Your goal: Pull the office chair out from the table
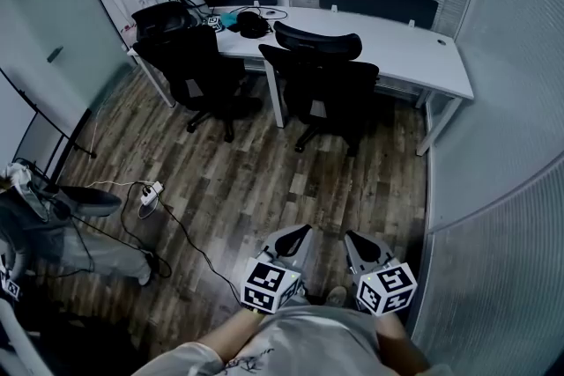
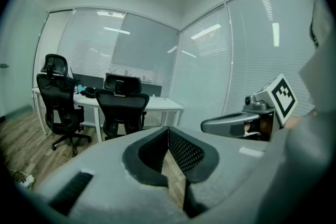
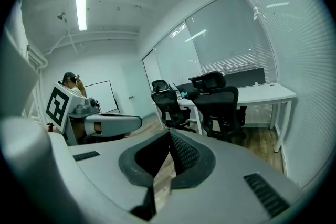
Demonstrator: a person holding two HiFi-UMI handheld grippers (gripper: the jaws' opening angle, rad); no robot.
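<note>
Two black office chairs stand tucked against a white table (image 1: pixel 401 44) at the far end of the room. The nearer-right chair (image 1: pixel 322 88) sits at the table's middle and the other chair (image 1: pixel 194 66) at its left end. My left gripper (image 1: pixel 301 233) and right gripper (image 1: pixel 351 239) are held side by side low in the head view, far from the chairs, both shut with nothing in them. The left gripper view shows its shut tips (image 2: pixel 168 131) with the chairs (image 2: pixel 122 107) beyond. Past the shut tips (image 3: pixel 169 136) in the right gripper view stands the chair (image 3: pixel 220 105).
A power strip with cables (image 1: pixel 152 192) lies on the wood floor at left, near a grey seat and gear (image 1: pixel 79 200). A glass wall with blinds (image 1: pixel 502 154) runs along the right. Dark items (image 1: pixel 251 22) lie on the table's left part.
</note>
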